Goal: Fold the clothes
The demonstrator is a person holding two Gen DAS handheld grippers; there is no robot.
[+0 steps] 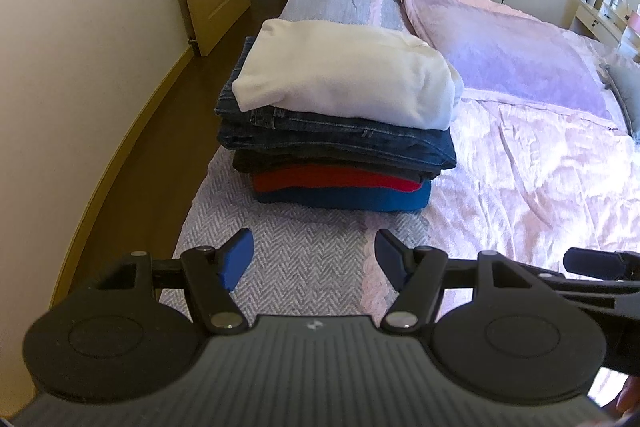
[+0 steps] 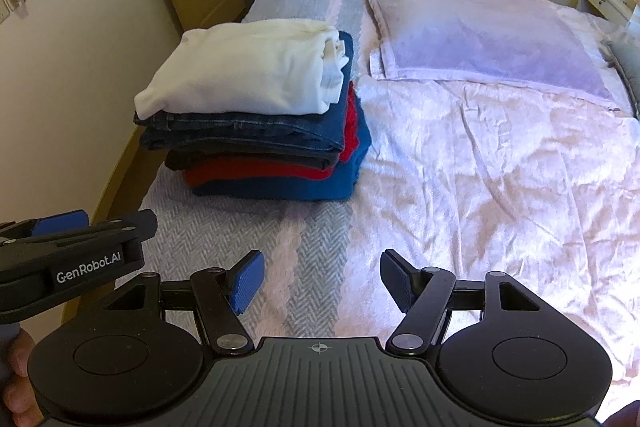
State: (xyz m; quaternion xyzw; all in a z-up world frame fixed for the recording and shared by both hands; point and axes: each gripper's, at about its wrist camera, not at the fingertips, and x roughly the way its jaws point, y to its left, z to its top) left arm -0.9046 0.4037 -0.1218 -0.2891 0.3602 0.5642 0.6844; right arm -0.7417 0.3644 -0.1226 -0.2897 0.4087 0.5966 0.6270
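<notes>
With both the left gripper (image 1: 314, 259) and right gripper (image 2: 322, 279) hovering, fingers spread and empty, the white top (image 1: 344, 75) is overhanging the stack (image 2: 260, 147), risking a topple if nudged.

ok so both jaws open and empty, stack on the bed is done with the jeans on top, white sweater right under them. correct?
Order is flipped. The white sweater is on top of the stack and the jeans lie right under it, as the right wrist view shows. The rest holds: left gripper and right gripper both have open, empty jaws, and the stack sits on the bed.
</notes>
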